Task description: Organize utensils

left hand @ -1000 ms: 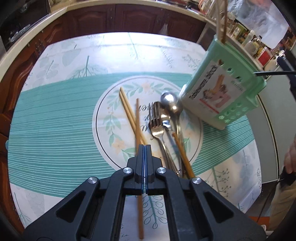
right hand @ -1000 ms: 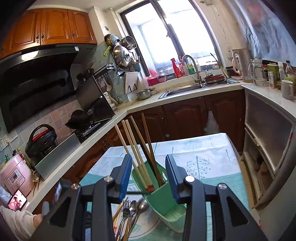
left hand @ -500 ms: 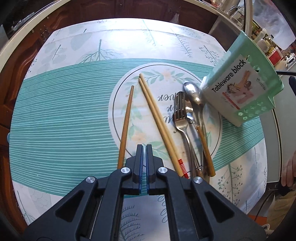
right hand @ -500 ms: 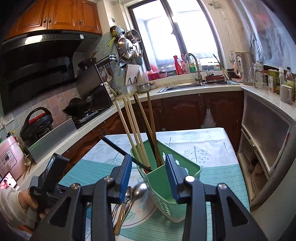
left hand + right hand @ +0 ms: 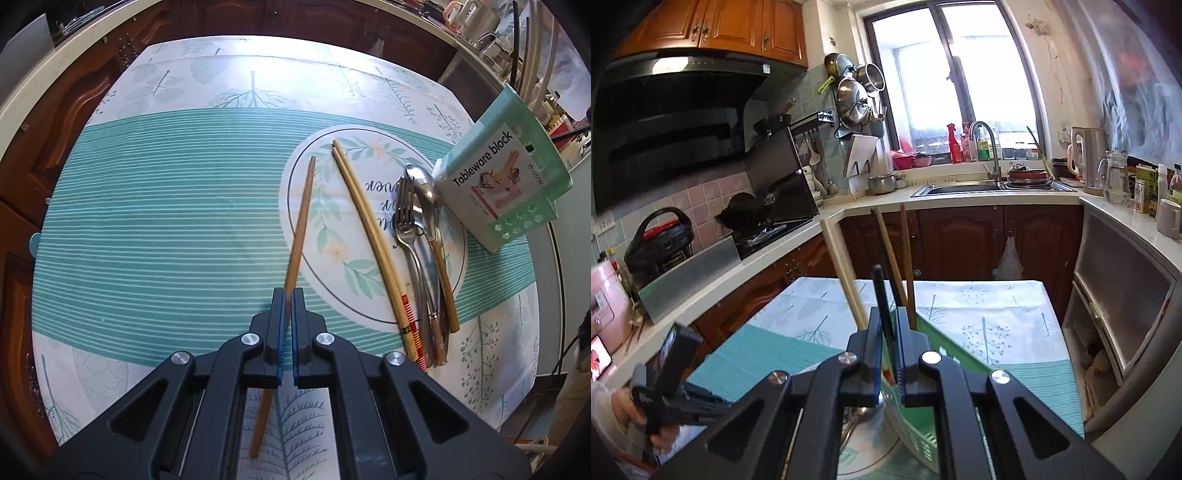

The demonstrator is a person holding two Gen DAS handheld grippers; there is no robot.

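Right tool [image 5: 889,345] snapped from wide to pinching black chopstick [image 5: 882,302] — over green caddy [image 5: 509,177]. Left tool [image 5: 287,306] pressed together on brown chopstick [image 5: 301,221], now left of the pale pair [image 5: 364,218] — forks, spoon beside caddy on tabletop [image 5: 166,221].

Black plastic grippers [image 5: 288,295] w/ blue pads [image 5: 281,332], silver screws [image 5: 250,338]; white sleeve [image 5: 598,402].

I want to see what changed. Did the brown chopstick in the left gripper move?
Yes. The brown chopstick swung left, away from the pale pair and forks; its tip now lies near the printed circle's left edge.
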